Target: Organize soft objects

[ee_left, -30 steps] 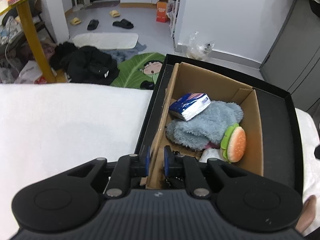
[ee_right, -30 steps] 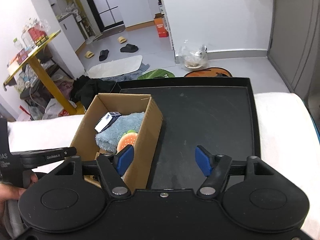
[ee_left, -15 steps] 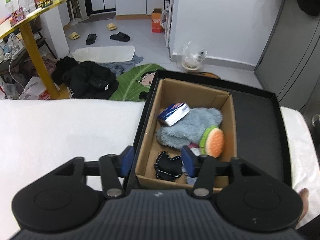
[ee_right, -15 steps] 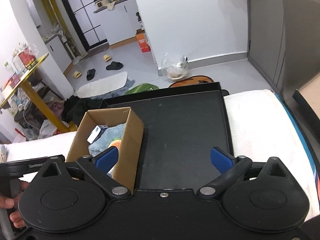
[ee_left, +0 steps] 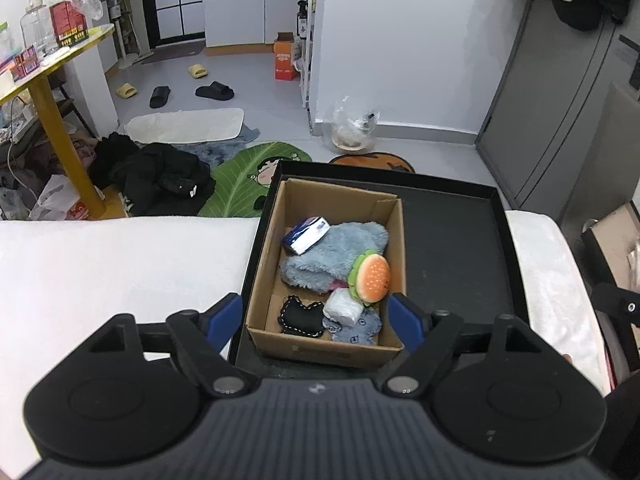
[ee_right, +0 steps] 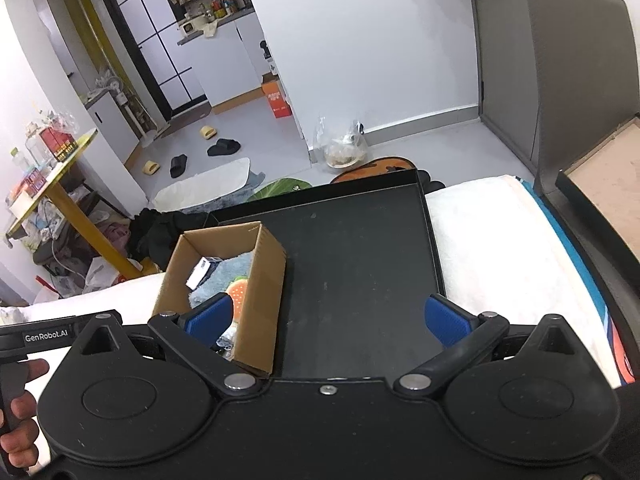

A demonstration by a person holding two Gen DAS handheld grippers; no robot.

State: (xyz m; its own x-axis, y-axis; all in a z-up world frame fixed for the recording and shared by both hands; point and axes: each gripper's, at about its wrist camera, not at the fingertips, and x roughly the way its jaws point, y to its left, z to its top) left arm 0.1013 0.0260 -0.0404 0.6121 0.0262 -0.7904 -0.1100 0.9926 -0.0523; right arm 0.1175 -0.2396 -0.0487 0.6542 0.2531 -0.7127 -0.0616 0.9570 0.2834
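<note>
A cardboard box stands in the left part of a black tray. In it lie a fluffy blue cloth, a burger plush, a tissue pack, a black stitched pouch, a white roll and a patterned grey-blue cloth. My left gripper hovers above the box's near end, its jaws opening, with nothing gripped. My right gripper is open wide over the tray, its left finger above the box.
The tray rests on a white padded surface. A hand holds the left gripper's handle at the lower left of the right wrist view. Beyond the surface's far edge are floor mats, dark clothes, a yellow table and grey cabinets.
The left jaws let go of the box's near wall and spread apart while that gripper rose and drew back. The right jaws widened and that gripper also pulled back and up.
</note>
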